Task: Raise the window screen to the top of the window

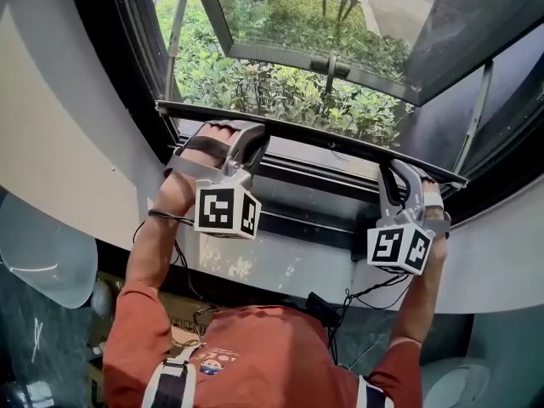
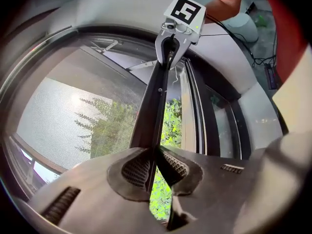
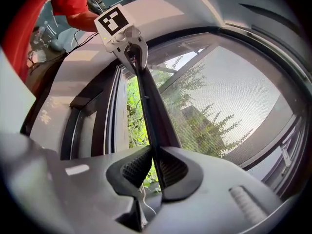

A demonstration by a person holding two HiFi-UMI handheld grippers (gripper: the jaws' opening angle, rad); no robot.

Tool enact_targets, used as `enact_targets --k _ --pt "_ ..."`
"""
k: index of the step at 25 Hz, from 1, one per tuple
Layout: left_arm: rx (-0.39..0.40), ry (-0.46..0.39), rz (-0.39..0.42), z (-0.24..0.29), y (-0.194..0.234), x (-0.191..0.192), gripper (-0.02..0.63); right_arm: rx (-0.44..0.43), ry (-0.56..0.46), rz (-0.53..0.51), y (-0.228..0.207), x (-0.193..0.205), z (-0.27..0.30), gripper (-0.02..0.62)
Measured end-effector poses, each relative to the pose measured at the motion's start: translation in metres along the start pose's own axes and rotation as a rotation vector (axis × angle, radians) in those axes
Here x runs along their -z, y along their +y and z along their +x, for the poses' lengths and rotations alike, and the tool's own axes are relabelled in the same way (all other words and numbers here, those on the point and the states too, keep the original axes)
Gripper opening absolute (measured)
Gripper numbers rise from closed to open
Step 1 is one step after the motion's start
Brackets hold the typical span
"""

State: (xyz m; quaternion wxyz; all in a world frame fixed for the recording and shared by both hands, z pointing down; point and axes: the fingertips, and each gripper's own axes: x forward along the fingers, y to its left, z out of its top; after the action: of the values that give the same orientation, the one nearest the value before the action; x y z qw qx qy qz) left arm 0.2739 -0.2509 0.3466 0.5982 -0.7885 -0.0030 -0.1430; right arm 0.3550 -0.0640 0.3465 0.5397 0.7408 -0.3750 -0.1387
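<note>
While the left claw (image 2: pixel 155 165) and right claw (image 3: pixel 156 167) each clamp the window screen's bottom bar (image 1: pixel 314 141), which sits low, just above the sill (image 1: pixel 297 266), I would lift both ends evenly so it rides level. Shrubs (image 1: pixel 255 87) grow outside, and cables (image 1: pixel 374 294) hang below.

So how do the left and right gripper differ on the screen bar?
The left gripper holds the screen bar near its left end, the right gripper near its right. The mesh lies left of the bar in the left gripper view, right in the other. Both clamp it.
</note>
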Motion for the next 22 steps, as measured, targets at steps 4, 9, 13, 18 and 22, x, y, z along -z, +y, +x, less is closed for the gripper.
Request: enact_targets --k 4,9,13,18,22 --pt "-0.037 -0.008 0.014 -0.001 0.007 -0.003 0.047 0.028 -0.002 -0.018 -0.008 -0.001 -0.001 0.052" --pt "-0.096 -0.028 0.020 -0.005 0.023 -0.006 0.046 0.073 -0.017 -0.036 -0.022 -0.007 -0.004 0.049" --pt "-0.145 -0.036 0.026 -0.008 0.044 -0.011 0.046 0.113 -0.028 -0.047 -0.042 -0.016 -0.007 0.049" --pt "-0.187 -0.024 0.038 -0.010 0.060 -0.015 0.046 0.132 -0.031 -0.061 -0.058 -0.022 -0.008 0.049" --pt "-0.188 -0.005 0.039 -0.010 0.062 -0.014 0.046 0.137 -0.027 -0.057 -0.059 -0.023 -0.007 0.049"
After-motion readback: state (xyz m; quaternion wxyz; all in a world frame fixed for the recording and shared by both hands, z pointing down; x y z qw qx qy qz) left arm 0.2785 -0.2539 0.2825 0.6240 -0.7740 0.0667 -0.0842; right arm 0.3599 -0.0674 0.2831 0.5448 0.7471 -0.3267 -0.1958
